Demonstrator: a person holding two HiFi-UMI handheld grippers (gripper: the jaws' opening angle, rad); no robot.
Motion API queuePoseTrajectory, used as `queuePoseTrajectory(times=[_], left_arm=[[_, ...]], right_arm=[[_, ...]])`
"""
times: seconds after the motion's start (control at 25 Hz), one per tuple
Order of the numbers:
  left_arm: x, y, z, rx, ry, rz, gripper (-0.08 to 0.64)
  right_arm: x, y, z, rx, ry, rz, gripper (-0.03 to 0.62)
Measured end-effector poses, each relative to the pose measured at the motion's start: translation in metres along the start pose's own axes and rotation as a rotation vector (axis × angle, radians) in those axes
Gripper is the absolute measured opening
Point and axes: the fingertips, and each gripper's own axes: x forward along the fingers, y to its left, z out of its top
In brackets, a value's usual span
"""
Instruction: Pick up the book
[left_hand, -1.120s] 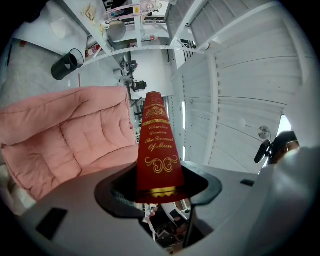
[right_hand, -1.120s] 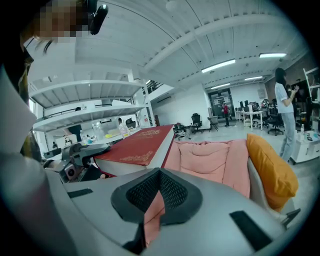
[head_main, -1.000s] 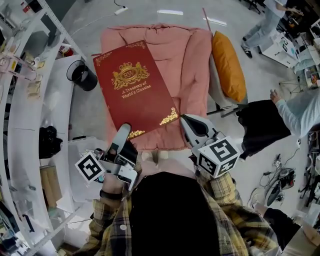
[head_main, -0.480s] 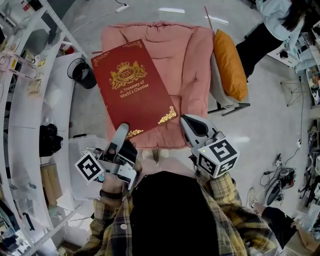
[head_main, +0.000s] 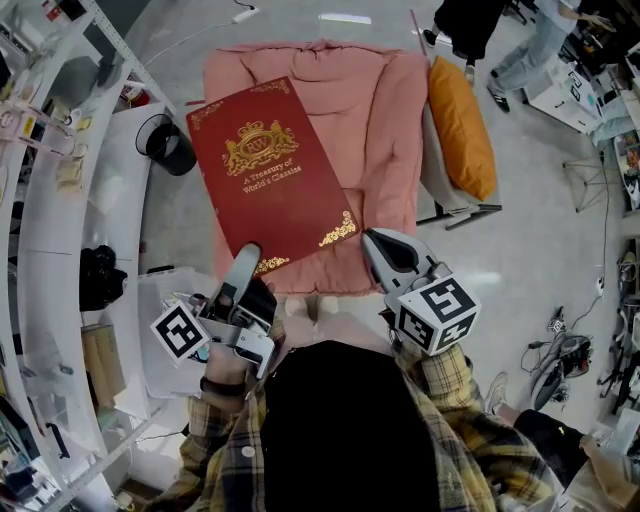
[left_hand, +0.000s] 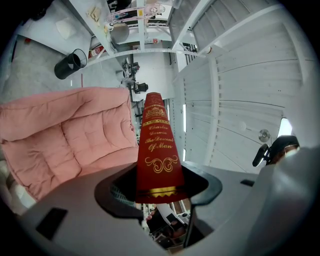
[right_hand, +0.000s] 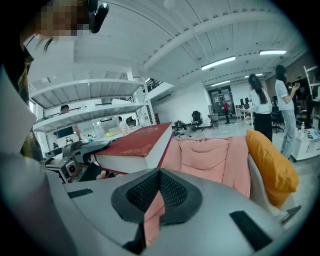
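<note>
Clearly the left tool (head_main: 245, 260) pinches the book (head_main: 270, 172) at its near corner, length running ahead; right tool (head_main: 376, 241), pressed together, idles beside.

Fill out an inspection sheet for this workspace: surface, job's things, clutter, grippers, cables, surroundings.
Surface: pink cushion on a seat, bare to the right of the book.
Job's things: red book, cover up, over the cushion's left part; it looks lifted off the cushion.
Clutter: orange pillow at the cushion's right edge; black bin on the floor at left.
Grippers: left gripper shut on the book's spine at its near end; right gripper has its jaws together with nothing between them, close to the book's near right corner.
Cables: loose tangle on the floor at right.
Surroundings: white shelving at left; people at upper right.
</note>
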Motion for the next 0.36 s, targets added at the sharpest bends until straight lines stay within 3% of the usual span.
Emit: queuePoseTrajectory(times=[0.36], left_arm=[[0.0040,-0.0003,-0.0056,-0.013,0.008,0.001,0.247]], right_arm=[[-0.0022,-0.0042,0.0008,-0.005,0.005,0.005,0.015]])
